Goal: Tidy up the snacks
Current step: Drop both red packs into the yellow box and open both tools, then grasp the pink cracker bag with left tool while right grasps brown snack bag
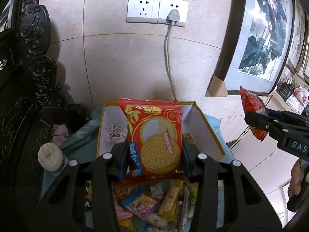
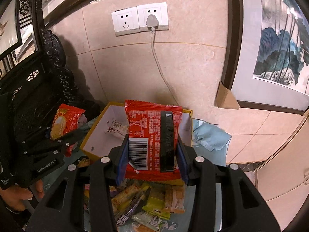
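Observation:
My left gripper (image 1: 154, 160) is shut on a red biscuit packet (image 1: 156, 135) with round sandwich biscuits printed on its front. It holds the packet upright above the near edge of a yellow-rimmed white box (image 1: 204, 129). My right gripper (image 2: 152, 160) is shut on a second red packet (image 2: 152, 135), back side up with barcode and black seam strip, above the same box (image 2: 92, 135). A small white sachet (image 1: 114, 133) lies in the box. Each gripper shows in the other's view: the right one (image 1: 256, 123), the left one (image 2: 58, 137).
A pile of mixed snack packets (image 1: 154, 203) lies on the blue cloth (image 2: 210, 135) below both grippers. A white bottle (image 1: 52, 158) stands at the left. Dark carved furniture (image 1: 29, 67) stands left; a tiled wall with sockets (image 1: 157, 9) and a framed painting (image 1: 266, 29) is behind.

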Motion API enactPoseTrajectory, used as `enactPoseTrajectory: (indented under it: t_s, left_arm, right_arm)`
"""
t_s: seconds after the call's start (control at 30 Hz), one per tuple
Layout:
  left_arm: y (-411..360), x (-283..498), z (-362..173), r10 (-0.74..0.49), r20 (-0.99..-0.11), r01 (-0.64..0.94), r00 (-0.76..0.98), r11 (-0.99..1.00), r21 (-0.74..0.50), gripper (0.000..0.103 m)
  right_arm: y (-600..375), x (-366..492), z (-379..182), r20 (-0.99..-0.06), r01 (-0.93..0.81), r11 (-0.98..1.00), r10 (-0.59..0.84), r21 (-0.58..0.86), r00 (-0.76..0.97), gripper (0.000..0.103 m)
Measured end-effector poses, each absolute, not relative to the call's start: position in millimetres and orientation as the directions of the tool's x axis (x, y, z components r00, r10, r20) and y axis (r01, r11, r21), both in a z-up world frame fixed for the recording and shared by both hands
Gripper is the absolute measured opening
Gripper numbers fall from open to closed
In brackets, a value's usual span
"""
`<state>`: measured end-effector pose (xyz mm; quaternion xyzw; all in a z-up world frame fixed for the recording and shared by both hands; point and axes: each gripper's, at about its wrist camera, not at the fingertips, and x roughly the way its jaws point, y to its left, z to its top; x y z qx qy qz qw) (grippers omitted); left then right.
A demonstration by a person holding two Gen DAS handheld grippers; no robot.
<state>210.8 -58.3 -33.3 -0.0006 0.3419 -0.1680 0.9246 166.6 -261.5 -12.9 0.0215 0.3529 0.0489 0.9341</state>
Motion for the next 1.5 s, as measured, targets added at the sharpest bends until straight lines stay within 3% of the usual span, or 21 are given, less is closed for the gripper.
enactPoseTrajectory:
  t_s: [0.23,0.3,0.33,0.7,1.07,1.5]
  left_arm:
    - [-61.9,239.6,-40.6,-0.281,-0.644,0.292,0.712,0.952,-0.093,0.046]
    - [-65.6,254.4,-47.6,-0.232,-0.652,0.265,0.722,0.963,-0.05,0.07]
    - [-65.8,259.7,-52.0,-0.202,-0.662,0.243,0.722,0.97,-0.031,0.091]
    - [-35.4,251.1,-78.4,-0.18,-0.698,0.177,0.693,0.981,-0.077,0.092]
    - [10.5,178.7,-158.3,-0.128,-0.796,0.059,0.591,0.992,-0.115,0.094]
    - [22.4,178.4,-215.0,-0.037,-0.856,0.028,0.516,0.999,-0.026,0.093]
  right_arm:
    - [-261.1,195.9,-20.3,-0.662,-0.067,0.995,0.103,0.079,0.743,0.045]
    - [-259.7,212.0,-27.2,-0.687,-0.062,0.996,0.094,0.071,0.721,0.046]
    - [-260.6,220.0,-32.5,-0.704,-0.035,0.998,0.06,0.05,0.708,0.05]
    - [-275.8,203.0,-57.2,-0.735,0.0,0.997,0.056,0.077,0.676,0.05]
    - [-290.9,144.5,-154.5,-0.856,0.084,0.991,0.048,0.106,0.514,0.05]
    - [-307.1,144.0,-209.6,-0.91,0.169,0.982,0.009,0.086,0.416,0.053]
